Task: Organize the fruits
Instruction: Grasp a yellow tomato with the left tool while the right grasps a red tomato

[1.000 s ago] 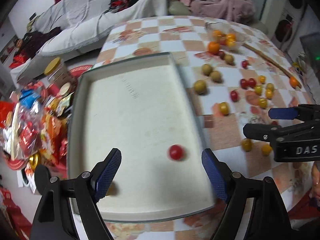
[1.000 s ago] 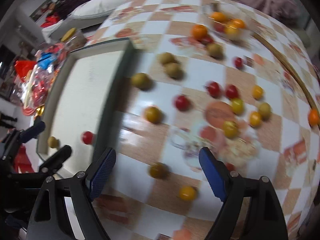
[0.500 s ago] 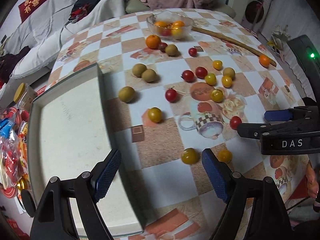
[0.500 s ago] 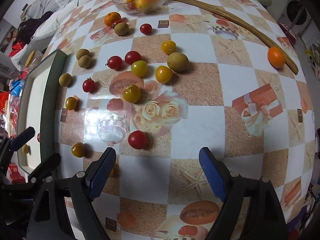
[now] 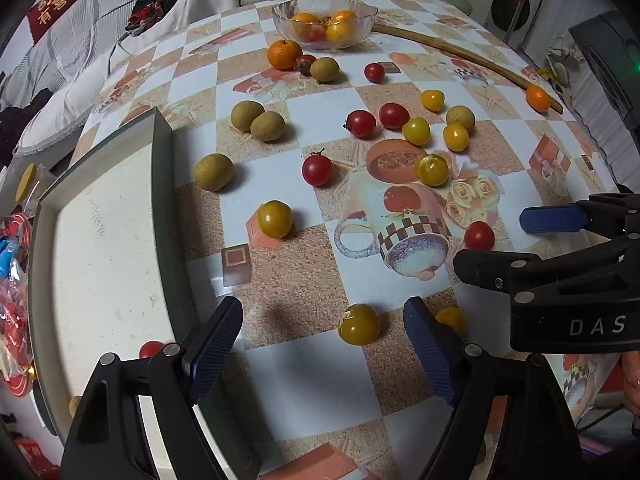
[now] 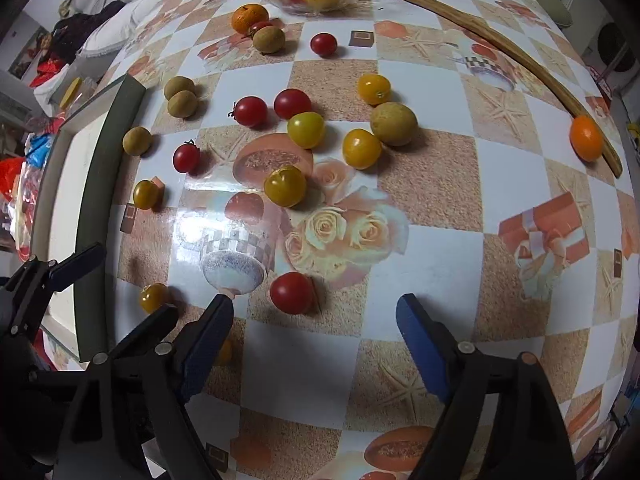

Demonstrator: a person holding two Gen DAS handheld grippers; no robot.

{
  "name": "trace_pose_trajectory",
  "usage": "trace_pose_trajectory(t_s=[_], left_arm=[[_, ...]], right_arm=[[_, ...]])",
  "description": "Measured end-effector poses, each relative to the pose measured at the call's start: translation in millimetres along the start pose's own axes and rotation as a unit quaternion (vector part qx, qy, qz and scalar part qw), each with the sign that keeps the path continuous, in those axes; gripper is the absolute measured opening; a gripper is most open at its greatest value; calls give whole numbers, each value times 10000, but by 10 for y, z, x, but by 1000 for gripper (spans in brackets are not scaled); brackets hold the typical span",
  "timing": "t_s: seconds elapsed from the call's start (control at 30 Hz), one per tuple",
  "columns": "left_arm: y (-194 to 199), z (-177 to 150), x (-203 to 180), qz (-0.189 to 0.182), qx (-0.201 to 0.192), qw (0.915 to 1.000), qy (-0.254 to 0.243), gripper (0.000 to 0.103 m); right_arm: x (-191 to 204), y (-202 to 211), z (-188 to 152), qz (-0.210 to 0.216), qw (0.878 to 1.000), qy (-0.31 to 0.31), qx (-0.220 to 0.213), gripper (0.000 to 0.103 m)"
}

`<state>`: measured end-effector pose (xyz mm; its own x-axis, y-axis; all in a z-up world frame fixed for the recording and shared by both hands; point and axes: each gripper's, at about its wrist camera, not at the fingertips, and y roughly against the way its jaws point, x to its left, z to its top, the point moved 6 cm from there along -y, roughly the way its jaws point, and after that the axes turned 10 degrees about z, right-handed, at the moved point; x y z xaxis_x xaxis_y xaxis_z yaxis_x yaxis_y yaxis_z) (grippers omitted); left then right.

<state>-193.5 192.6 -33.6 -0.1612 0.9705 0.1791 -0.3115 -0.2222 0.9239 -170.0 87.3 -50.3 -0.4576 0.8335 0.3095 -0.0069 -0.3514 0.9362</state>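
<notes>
Several red and yellow cherry tomatoes, brown longans and oranges lie scattered on the checkered tablecloth. My left gripper (image 5: 322, 332) is open and empty; a yellow tomato (image 5: 359, 324) lies between its fingertips. My right gripper (image 6: 314, 320) is open and empty, just behind a red tomato (image 6: 291, 293). The white tray (image 5: 162, 184) stands at the left, with a red tomato (image 5: 151, 349) inside, half hidden by my left finger. The tray also shows in the right wrist view (image 6: 100, 168).
A glass bowl (image 5: 324, 20) with oranges stands at the far side. A long wooden stick (image 5: 460, 54) lies at the back right, an orange (image 5: 537, 98) at its end. Snack packets (image 5: 12, 280) lie left of the tray.
My left gripper has swung right, from over the tray to the tablecloth fruit. My right gripper has moved forward toward the red tomato. Both stay open.
</notes>
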Motion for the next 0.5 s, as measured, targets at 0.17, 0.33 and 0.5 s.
trace_pose_trajectory(t_s=[0.17,0.33,0.5], left_arm=[[-71,10,-58,9,75,10000,-9,83],[-109,8,-117,104,175,9998,-55,74],[-114,-2,-134,44,253,9997,54,62]], right_arm=[[88,-35,50,-93,9996,258,25,63],[175,-74,70,-256,9983,509,78,46],[122,-51,69,-133,9993,356,39,22]])
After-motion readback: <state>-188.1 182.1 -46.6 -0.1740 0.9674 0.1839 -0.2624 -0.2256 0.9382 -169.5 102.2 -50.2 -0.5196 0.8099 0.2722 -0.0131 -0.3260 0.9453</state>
